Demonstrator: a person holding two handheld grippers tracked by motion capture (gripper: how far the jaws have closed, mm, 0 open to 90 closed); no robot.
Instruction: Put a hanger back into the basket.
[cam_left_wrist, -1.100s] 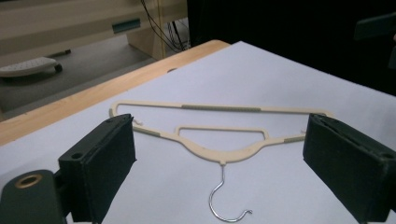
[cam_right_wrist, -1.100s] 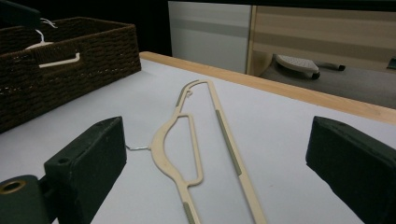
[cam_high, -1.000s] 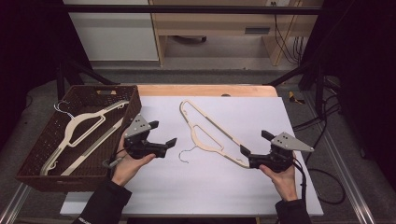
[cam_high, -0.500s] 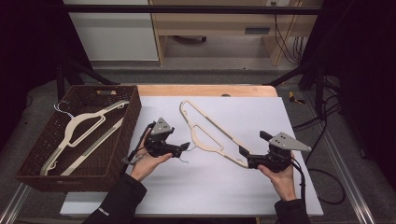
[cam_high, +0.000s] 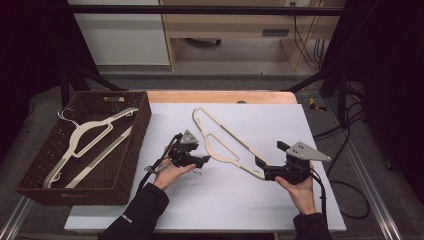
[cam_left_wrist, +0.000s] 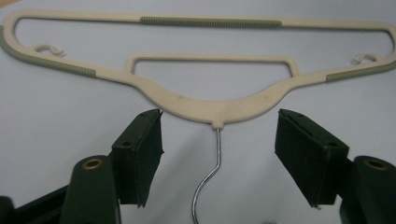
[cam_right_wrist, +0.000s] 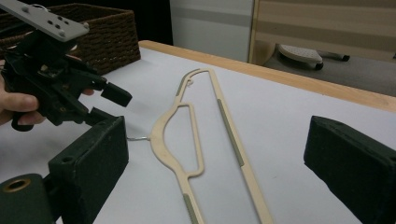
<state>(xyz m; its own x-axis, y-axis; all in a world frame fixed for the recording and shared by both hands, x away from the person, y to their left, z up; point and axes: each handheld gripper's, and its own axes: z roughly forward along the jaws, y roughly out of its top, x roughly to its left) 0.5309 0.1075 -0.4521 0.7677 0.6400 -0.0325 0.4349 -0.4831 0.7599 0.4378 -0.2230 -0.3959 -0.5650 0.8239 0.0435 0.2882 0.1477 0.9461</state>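
Left tool has its jaws part-open and just closing in around the wire hook of the cream hanger, nothing pinched yet. Hanger lies flat on the table. Right tool sits wide open at the hanger's far end, likely to steady it. Basket on the left already holds another hanger, probably the destination.

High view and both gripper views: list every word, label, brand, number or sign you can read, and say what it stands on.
No text can be read with certainty.
Small white lettering on the left sleeve: too small and blurred to read.
Hanger on the table, hangers in the basket, both grippers: no print to be made out.
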